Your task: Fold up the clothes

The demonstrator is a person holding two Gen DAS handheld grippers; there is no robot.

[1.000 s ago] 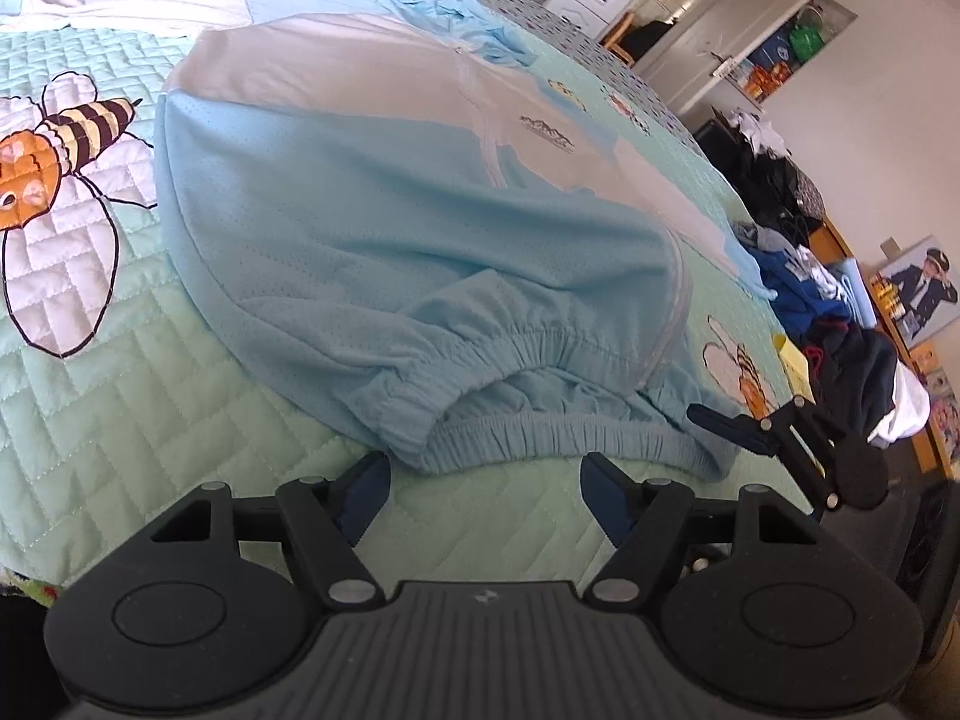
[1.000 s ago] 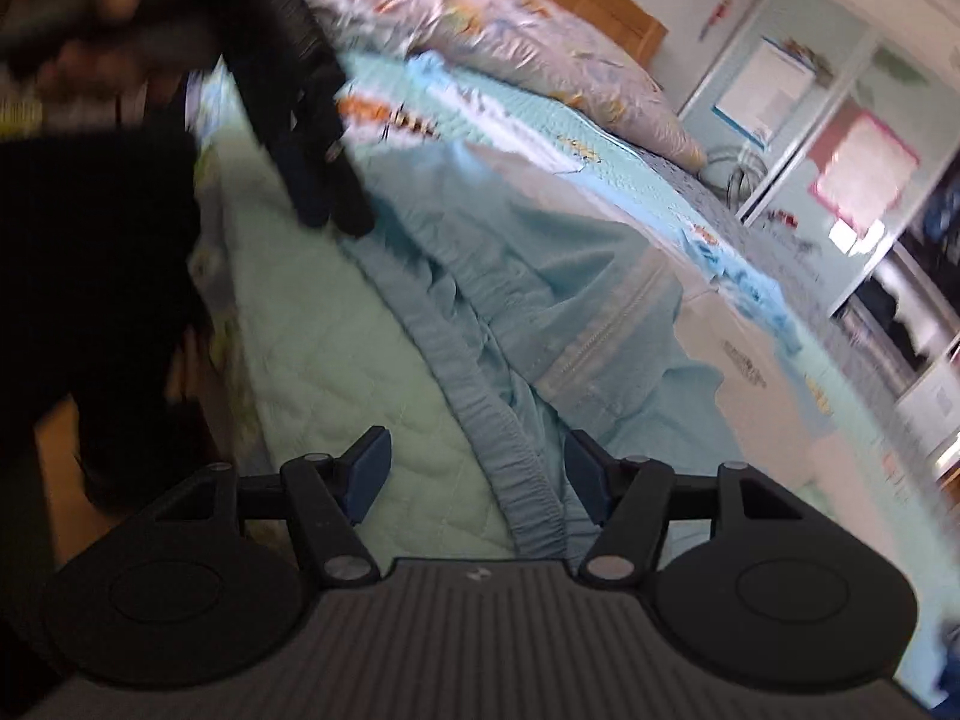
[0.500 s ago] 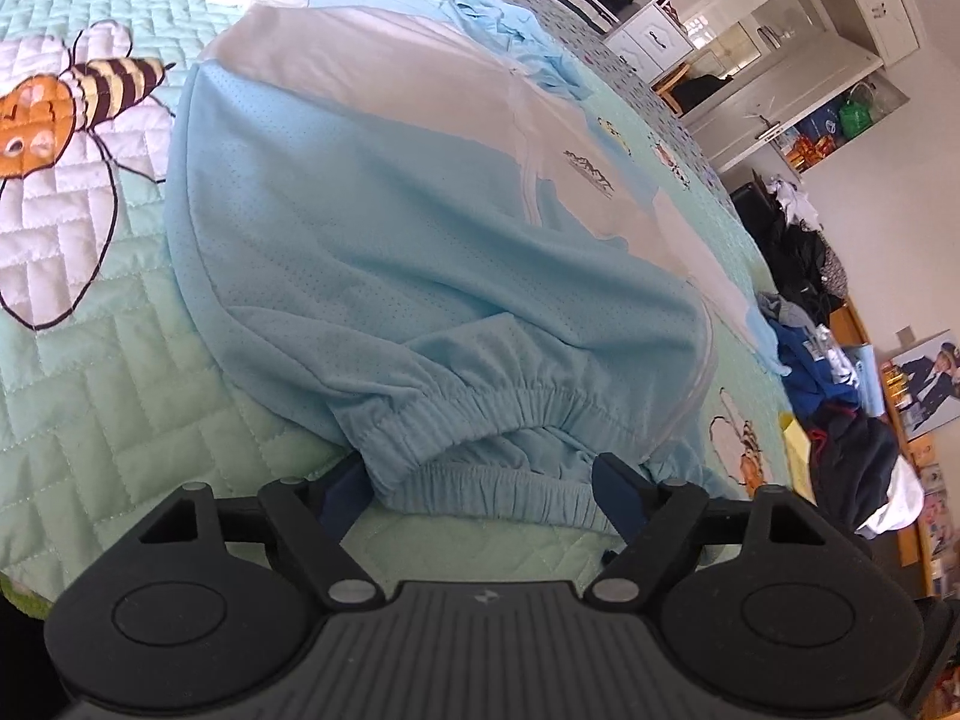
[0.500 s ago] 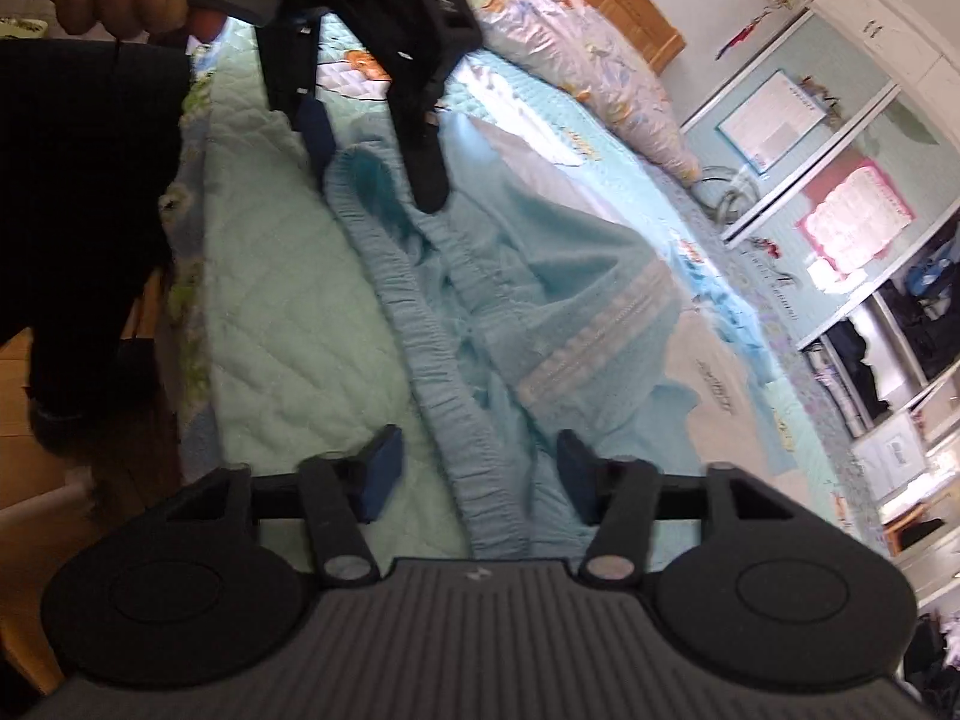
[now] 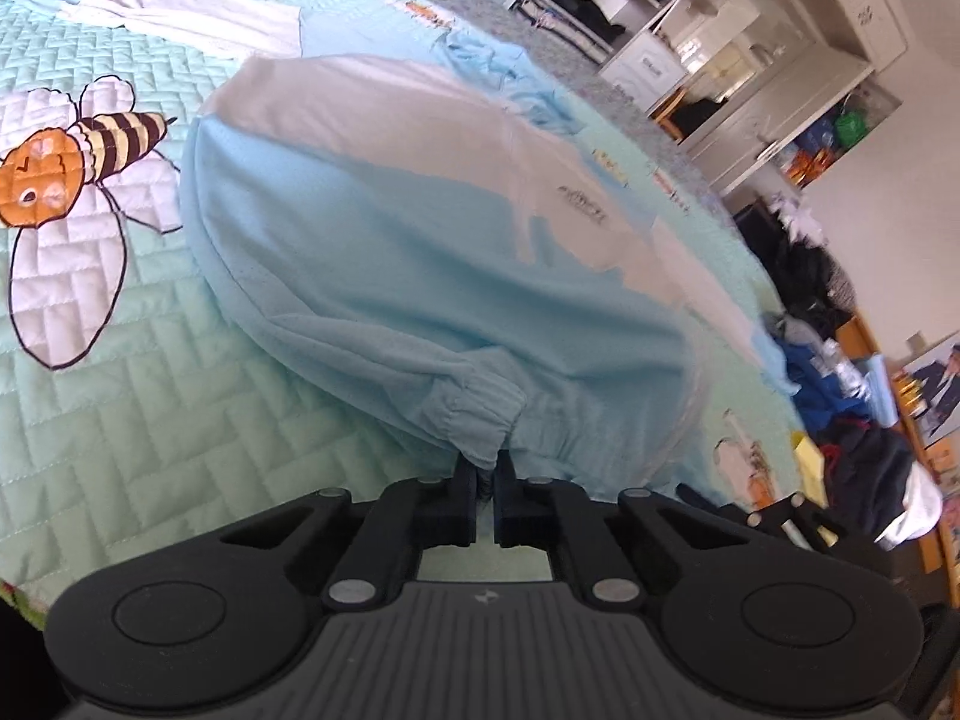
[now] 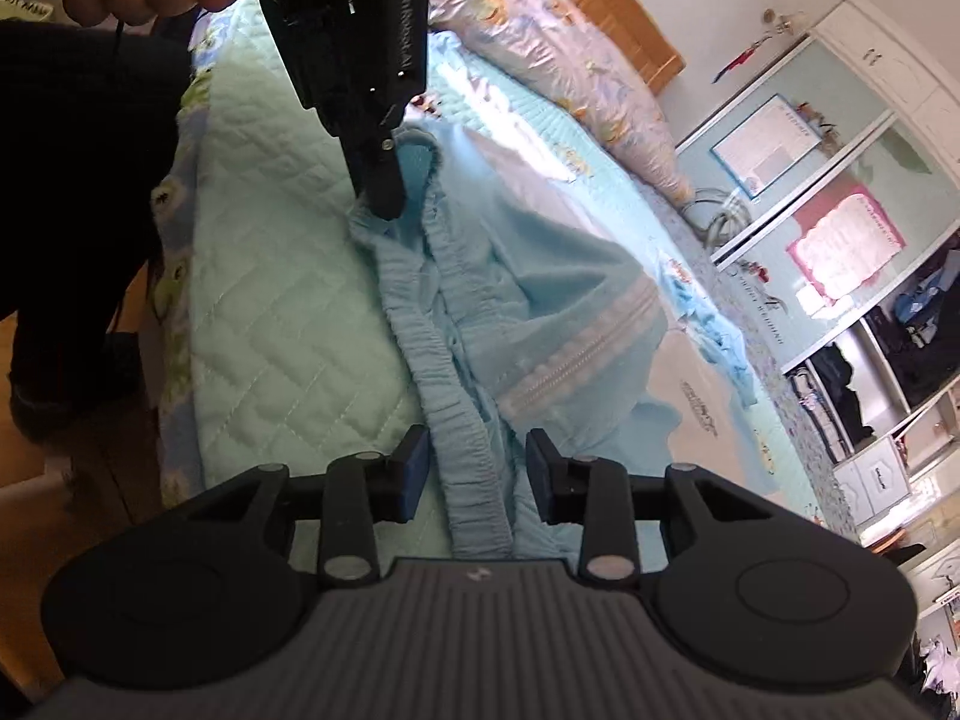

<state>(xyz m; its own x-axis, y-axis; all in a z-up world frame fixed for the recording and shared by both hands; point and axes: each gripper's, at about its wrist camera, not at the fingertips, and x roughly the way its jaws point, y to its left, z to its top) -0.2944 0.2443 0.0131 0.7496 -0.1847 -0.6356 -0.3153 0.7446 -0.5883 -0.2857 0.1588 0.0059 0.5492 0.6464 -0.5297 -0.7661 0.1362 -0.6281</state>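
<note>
Two garments: blue jacket (image 5: pixel 420 276) foreground, white top (image 5: pixel 180 18) behind, well apart.

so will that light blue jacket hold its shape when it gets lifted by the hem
Probably not: the jacket lies in soft folds, so it should sag. Its thin mesh fabric looks light. The gathered elastic hem bunches where the left gripper pinches it, so it should give a firm hold.

"GenRobot.AI" on left tool (image 6: pixel 384 192)
</note>
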